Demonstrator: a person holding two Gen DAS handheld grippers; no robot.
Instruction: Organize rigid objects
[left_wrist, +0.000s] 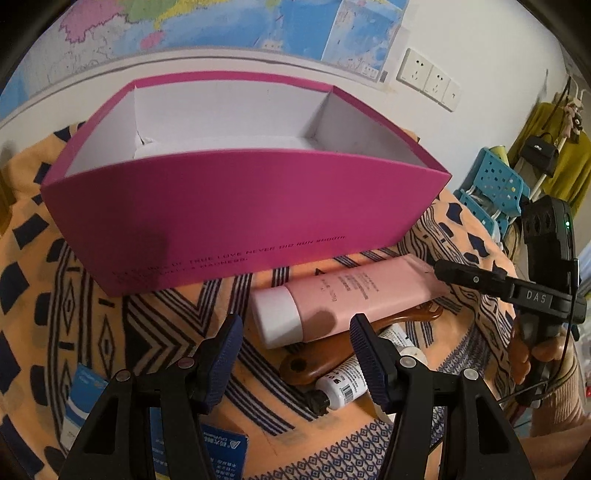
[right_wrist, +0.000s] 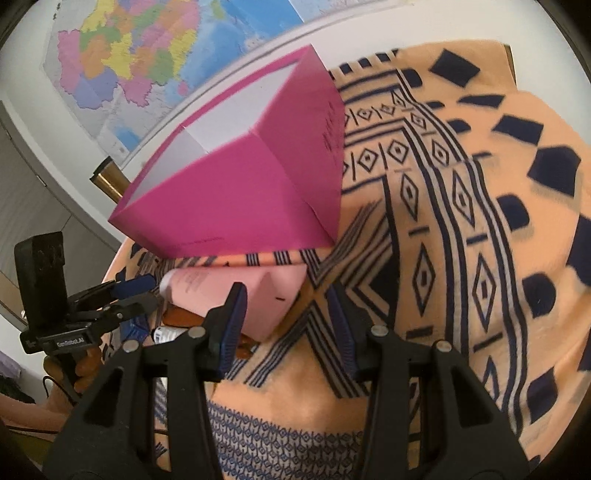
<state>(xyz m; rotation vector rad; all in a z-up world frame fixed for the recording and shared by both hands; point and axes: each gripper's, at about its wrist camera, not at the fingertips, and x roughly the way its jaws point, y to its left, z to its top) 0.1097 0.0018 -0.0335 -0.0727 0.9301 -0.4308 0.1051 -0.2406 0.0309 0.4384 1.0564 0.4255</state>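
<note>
Two grippers over a patterned orange cloth (left_wrist: 44, 295), both with jaws spread wide, nothing between them.

Left wrist view, left to right: blue-and-white carton (left_wrist: 79, 398) at 8 o'clock, partly hidden behind the left gripper (left_wrist: 295, 354). Magenta box (left_wrist: 236, 206), open-topped with a white inside, fills 10 to 1 o'clock; what lies on its floor cannot be made out. Pink tube (left_wrist: 351, 295) with white cap lies on its side just in front of the box, at centre right. It rests across a brown wooden handle (left_wrist: 317, 358). Small white tube (left_wrist: 343, 384) with black cap touches that handle at 5 o'clock. Right gripper (left_wrist: 458, 275) reaches in at 3 o'clock, near the pink tube's far end.

Right wrist view: left gripper (right_wrist: 136, 295) at 8 o'clock; magenta box (right_wrist: 236, 206) at 11; pink tube (right_wrist: 258, 299) just ahead of the right gripper (right_wrist: 288, 332).
</note>
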